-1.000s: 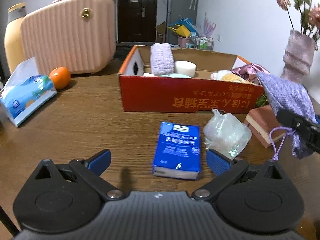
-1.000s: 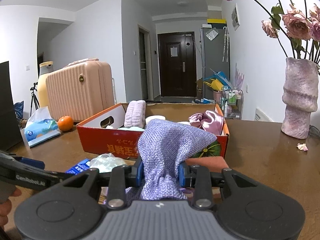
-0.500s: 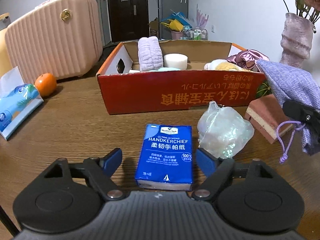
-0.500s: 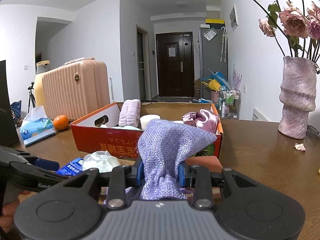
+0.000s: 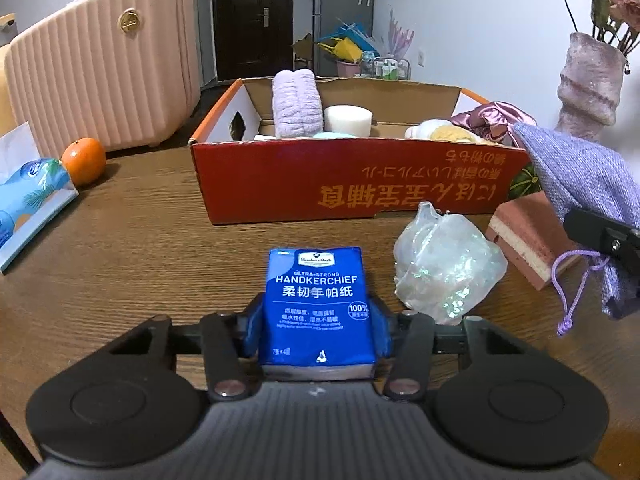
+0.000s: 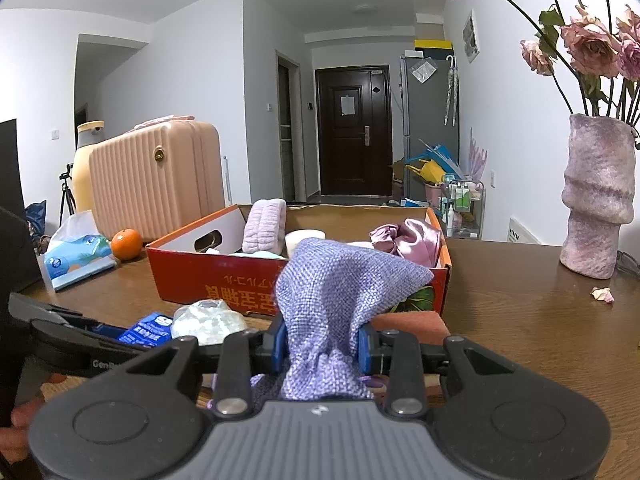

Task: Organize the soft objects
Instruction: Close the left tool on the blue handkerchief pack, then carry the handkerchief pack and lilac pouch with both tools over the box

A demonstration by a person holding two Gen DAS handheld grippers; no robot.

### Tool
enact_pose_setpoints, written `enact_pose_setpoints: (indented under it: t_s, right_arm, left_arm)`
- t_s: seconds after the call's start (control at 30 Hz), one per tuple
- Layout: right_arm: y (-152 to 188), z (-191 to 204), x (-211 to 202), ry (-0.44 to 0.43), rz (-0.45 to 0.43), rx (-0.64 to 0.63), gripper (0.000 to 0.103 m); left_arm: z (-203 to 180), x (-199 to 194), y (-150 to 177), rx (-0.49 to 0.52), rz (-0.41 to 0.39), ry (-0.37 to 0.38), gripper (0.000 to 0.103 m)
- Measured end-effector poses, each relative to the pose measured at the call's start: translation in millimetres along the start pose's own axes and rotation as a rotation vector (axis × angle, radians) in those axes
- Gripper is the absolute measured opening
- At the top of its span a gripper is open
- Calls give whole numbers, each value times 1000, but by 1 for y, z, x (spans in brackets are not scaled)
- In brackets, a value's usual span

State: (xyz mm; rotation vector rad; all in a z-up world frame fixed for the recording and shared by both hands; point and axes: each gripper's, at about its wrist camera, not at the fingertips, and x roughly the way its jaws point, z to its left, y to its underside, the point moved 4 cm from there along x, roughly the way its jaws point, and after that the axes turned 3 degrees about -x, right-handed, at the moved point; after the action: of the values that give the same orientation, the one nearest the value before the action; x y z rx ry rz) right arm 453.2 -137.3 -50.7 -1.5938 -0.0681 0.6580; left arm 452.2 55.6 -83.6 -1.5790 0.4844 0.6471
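Observation:
My left gripper [image 5: 318, 334] is shut on a blue handkerchief pack [image 5: 318, 300] lying on the wooden table. My right gripper [image 6: 321, 346] is shut on a purple woven pouch [image 6: 340, 292] held above the table, right of the pack; the pouch also shows in the left wrist view [image 5: 584, 184]. Ahead stands a red cardboard box [image 5: 360, 184] holding a lilac towel roll [image 5: 296, 104], a white roll [image 5: 347, 119], a yellow soft item and a pink satin cloth [image 6: 412, 240]. A crumpled clear plastic bag [image 5: 444, 264] lies right of the pack.
A pink sponge block [image 5: 528, 240] lies by the box's right corner. A tissue pack [image 5: 28, 204], an orange [image 5: 83, 161] and a pink suitcase [image 5: 104, 64] are at the left. A vase with roses [image 6: 596, 200] stands at the right.
My left gripper moved forward around the handkerchief pack and closed on it. My right gripper kept hold of the purple pouch and barely moved.

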Motion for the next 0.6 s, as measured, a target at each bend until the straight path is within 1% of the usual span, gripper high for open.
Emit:
enact_pose_setpoints:
  t_s: [0.13, 0.33, 0.6]
  right_arm:
    - [0, -1, -1, 3, -5, -2, 32]
    - [0, 2, -5, 10, -20, -8, 32]
    - [1, 11, -17, 24, -50, -7, 32]
  left_arm:
    - [4, -4, -1, -16, -17, -9, 52]
    - [6, -20, -3, -20, -84, -27, 52]
    - [13, -43, 0, -37, -149, -56, 52]
